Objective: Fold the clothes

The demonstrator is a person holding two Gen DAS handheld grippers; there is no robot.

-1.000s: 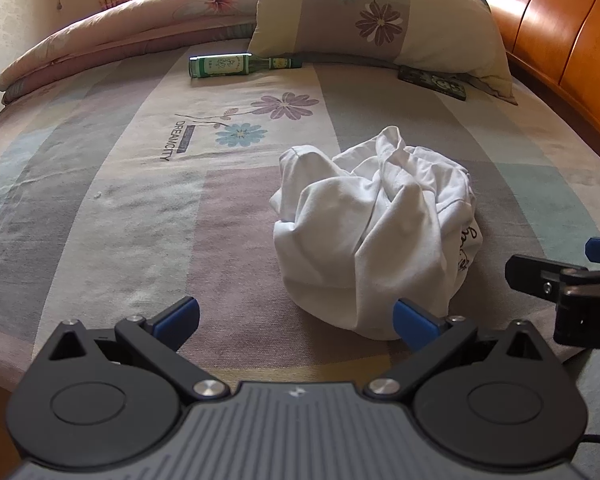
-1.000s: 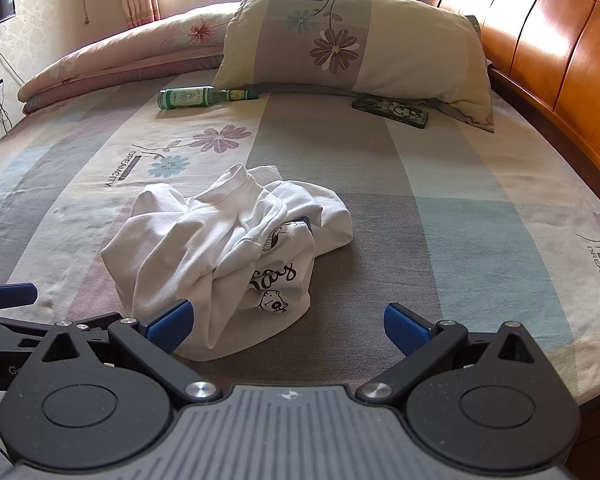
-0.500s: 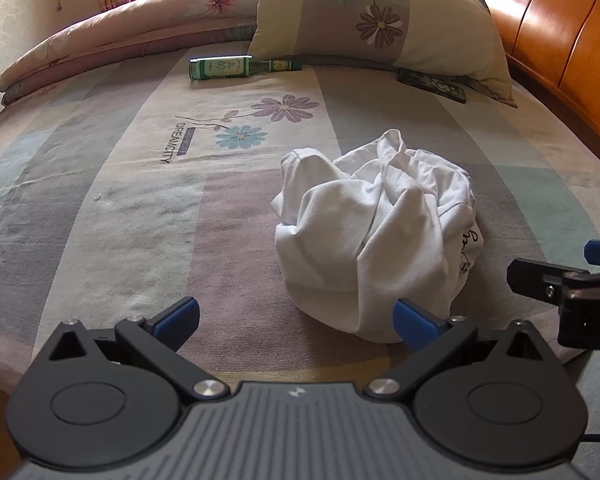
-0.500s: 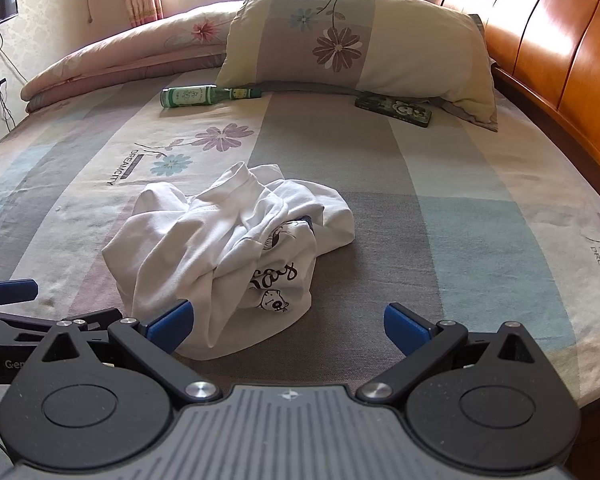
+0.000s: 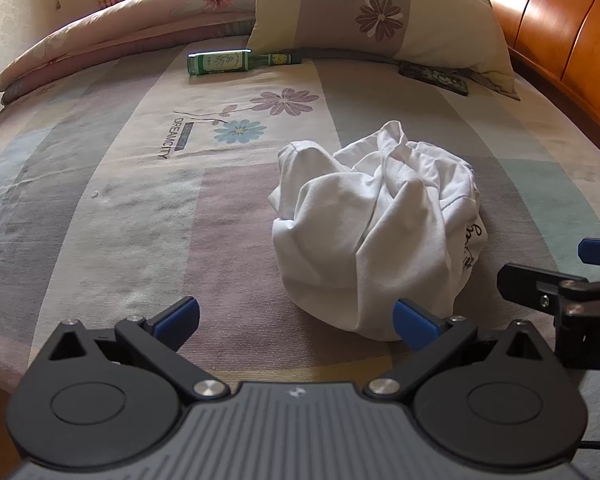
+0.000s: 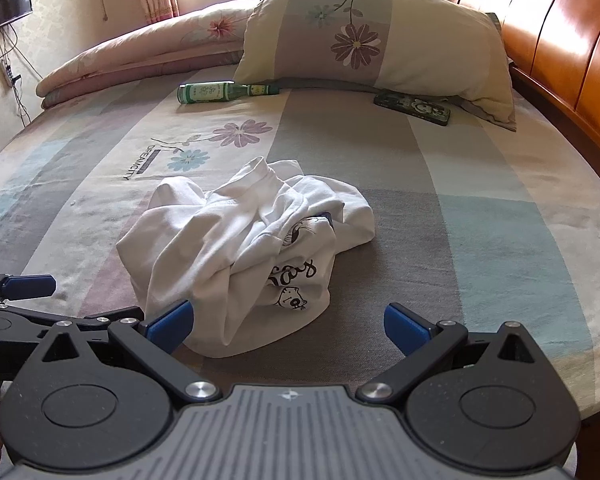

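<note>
Fingers on our left gripper (image 5: pixel 296 316) and right gripper (image 6: pixel 286 322) gape wide, empty, before the crumpled white T-shirt (image 6: pixel 244 248); we risk pinching several bunched layers together.

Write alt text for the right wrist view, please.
A crumpled white T-shirt with a black print lies on a striped floral bedspread, just beyond the open right gripper. Farther back lie a green bottle, a phone and a pillow.

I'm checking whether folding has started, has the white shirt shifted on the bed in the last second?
No. The white shirt lies crumpled in the same spot, just short of the blue flower print on the bedsheet. Both grippers are open and not gripping it.
</note>
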